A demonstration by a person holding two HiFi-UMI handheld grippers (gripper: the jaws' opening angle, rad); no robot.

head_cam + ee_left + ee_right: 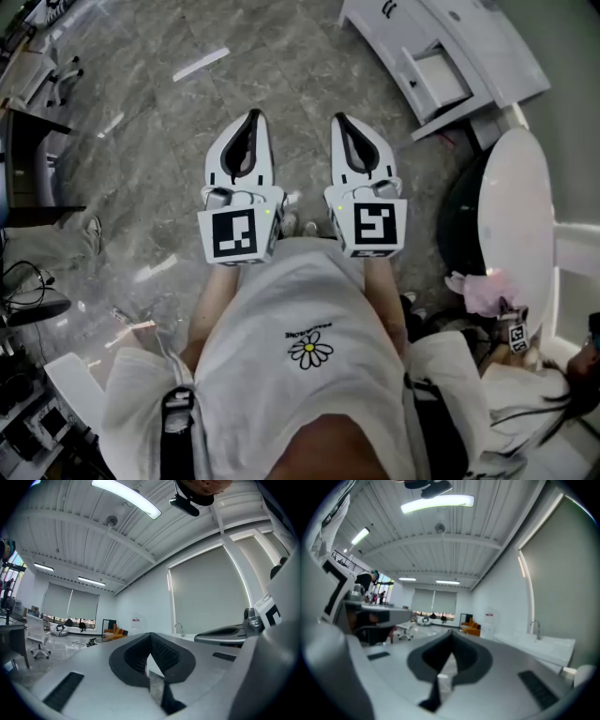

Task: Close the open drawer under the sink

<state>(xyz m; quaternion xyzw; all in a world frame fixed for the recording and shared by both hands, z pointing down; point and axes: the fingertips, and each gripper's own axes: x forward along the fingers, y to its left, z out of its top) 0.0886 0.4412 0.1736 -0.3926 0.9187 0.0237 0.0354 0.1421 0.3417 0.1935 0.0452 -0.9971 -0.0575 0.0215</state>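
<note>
In the head view the white sink cabinet [469,42] stands at the upper right, with one drawer [437,79] pulled out toward the floor. Both grippers are held level side by side in front of my body, well short of the cabinet. The left gripper [251,114] has its jaw tips together with nothing between them, and so does the right gripper [339,119]. Along the right gripper [451,633], the sink counter [555,648] and its faucet [536,627] lie off to the right. The left gripper [150,634] sees the faucet [178,628] far ahead.
A round white table [517,202] stands at the right, with a pink object [483,292] by its near edge. A seated person [562,384] is at the lower right. An office chair [61,75] and dark desks line the left. Grey marble floor [159,141] lies ahead.
</note>
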